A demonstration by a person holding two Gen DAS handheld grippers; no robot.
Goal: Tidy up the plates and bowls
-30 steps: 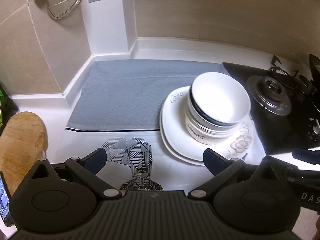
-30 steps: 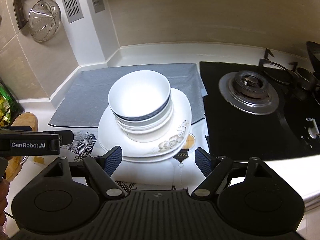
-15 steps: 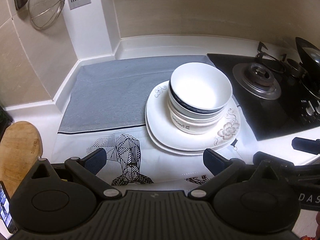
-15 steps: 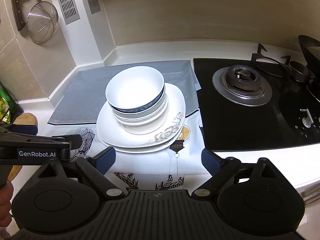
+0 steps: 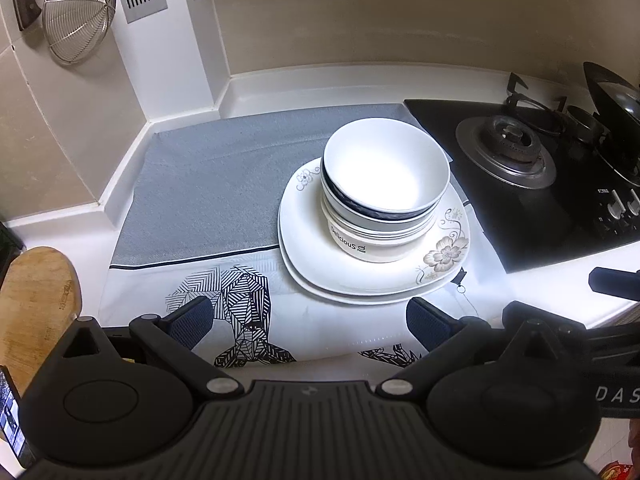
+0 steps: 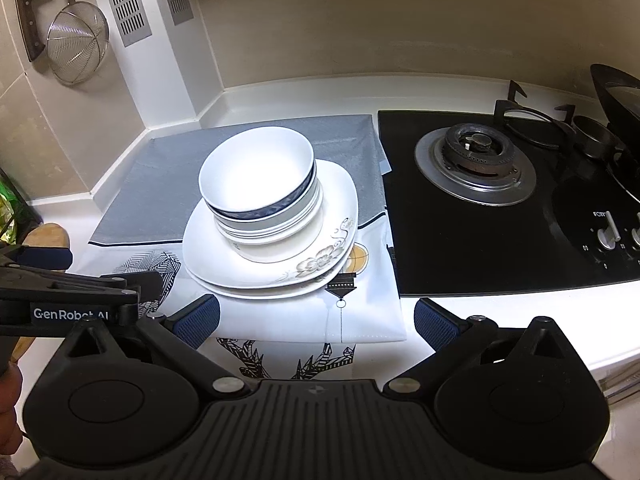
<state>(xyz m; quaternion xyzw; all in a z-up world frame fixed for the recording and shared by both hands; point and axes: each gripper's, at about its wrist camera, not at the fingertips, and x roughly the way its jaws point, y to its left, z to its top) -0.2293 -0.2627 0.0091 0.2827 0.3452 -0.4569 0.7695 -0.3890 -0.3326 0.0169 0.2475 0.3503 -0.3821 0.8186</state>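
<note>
A stack of white bowls [image 5: 384, 184] [image 6: 260, 184] rests on two stacked square plates [image 5: 312, 256] [image 6: 208, 256] with a flower print, on the cloth-covered counter. The top bowl has a dark blue band; the bottom one reads "Delicious". My left gripper [image 5: 306, 320] hangs open in front of the plates, nothing between its fingers. My right gripper [image 6: 316, 320] is held back from the stack, its jaws still opening and empty. The left gripper's body [image 6: 68, 304] shows at the left edge of the right wrist view.
A grey mat [image 5: 224, 176] and a white patterned cloth [image 5: 240, 300] cover the counter. A black gas hob [image 6: 500, 208] lies to the right, with a dark wok [image 6: 620, 96] at its far edge. A wooden board [image 5: 36, 300] sits left. A strainer [image 6: 78, 42] hangs on the wall.
Both views have pulled back from the stack, which now sits farther from the fingers. The right gripper's fingers have spread wider. The left view has swung so the stack sits more centred.
</note>
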